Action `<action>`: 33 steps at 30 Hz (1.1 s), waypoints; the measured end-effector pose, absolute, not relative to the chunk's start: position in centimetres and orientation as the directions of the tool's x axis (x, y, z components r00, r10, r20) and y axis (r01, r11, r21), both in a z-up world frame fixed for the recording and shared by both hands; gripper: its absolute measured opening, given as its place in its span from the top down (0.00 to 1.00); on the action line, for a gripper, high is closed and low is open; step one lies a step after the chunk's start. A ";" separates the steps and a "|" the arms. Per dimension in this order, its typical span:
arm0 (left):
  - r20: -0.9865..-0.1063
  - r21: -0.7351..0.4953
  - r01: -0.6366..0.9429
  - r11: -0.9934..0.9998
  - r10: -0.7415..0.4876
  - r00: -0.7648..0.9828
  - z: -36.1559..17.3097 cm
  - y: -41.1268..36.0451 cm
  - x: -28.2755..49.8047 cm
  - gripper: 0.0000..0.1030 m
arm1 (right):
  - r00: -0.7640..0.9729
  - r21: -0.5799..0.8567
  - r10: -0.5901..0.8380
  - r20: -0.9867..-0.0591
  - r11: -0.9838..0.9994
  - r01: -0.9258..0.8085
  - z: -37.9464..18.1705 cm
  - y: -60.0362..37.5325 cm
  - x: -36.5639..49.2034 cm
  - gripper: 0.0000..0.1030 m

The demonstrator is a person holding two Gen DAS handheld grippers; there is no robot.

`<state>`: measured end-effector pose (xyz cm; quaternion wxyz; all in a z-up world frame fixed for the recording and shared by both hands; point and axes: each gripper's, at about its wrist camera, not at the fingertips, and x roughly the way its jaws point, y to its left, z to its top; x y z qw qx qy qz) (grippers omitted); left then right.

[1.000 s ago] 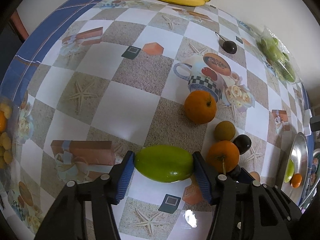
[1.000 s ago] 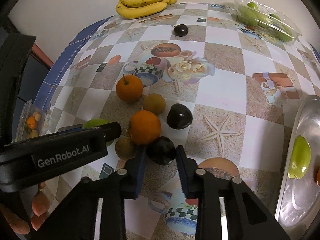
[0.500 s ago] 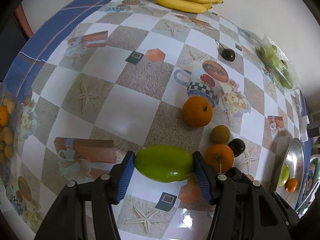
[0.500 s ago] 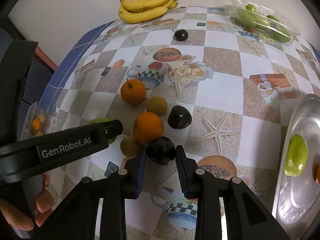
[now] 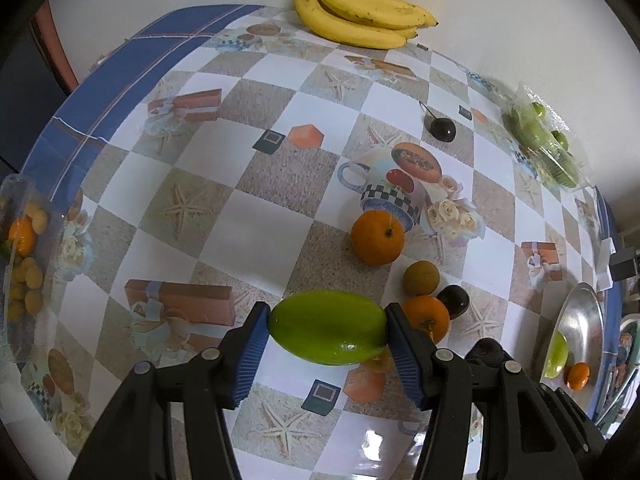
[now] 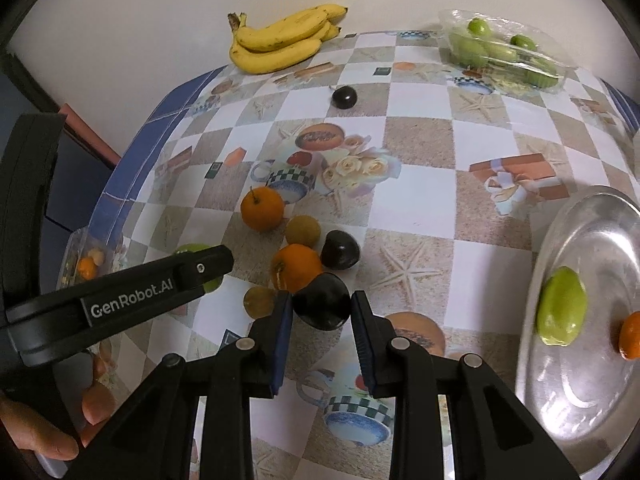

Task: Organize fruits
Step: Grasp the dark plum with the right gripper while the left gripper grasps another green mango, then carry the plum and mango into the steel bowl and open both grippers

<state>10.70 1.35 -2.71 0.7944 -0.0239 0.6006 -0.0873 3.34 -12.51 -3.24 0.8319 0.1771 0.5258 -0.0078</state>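
My left gripper (image 5: 326, 330) is shut on a green mango (image 5: 328, 326) and holds it above the table. My right gripper (image 6: 322, 310) is shut on a dark plum (image 6: 322, 306), also lifted. On the table lie two oranges (image 6: 262, 208) (image 6: 296, 272), a brown round fruit (image 6: 303, 231), a second dark plum (image 6: 340, 250) and a small brown fruit (image 6: 258, 301). A steel plate (image 6: 600, 232) at the right holds a green mango (image 6: 560, 312) and an orange (image 6: 631, 334).
Bananas (image 6: 280, 38) lie at the table's far edge by the wall. A clear tray of green fruit (image 6: 500, 48) sits far right. A lone dark cherry (image 6: 344, 96) lies mid-far. A plastic bag of small fruit (image 5: 22, 256) sits at the left edge.
Both grippers have risen away from the table with their fruit held; the table and the fruit on it look smaller and farther off.
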 end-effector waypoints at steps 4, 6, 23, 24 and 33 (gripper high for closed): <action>-0.947 -0.141 0.118 0.983 -0.169 0.273 -2.3 0.8 10.6 0.40 | 0.446 0.290 0.159 -0.881 0.926 0.242 -3.1 -13.7 2.9 0.70; -0.944 -0.141 0.114 0.983 -0.169 0.282 -2.1 0.8 10.6 0.40 | 0.445 0.294 0.152 -0.883 0.917 0.269 -3.1 -14.5 2.6 0.70; -0.927 -0.124 0.219 0.968 -0.192 0.323 0.0 -4.9 8.5 0.41 | 0.440 0.276 0.004 -0.898 0.785 0.555 -2.0 -25.4 -2.2 0.70; -0.926 -0.121 0.237 0.964 -0.196 0.324 0.2 -5.6 8.1 0.41 | 0.435 0.270 -0.008 -0.900 0.774 0.573 -1.9 -26.1 -2.6 0.70; -0.917 -0.133 0.391 0.911 -0.263 0.299 1.2 -11.9 4.9 0.41 | 0.396 0.215 -0.112 -0.911 0.691 0.690 -0.9 -30.7 -6.6 0.70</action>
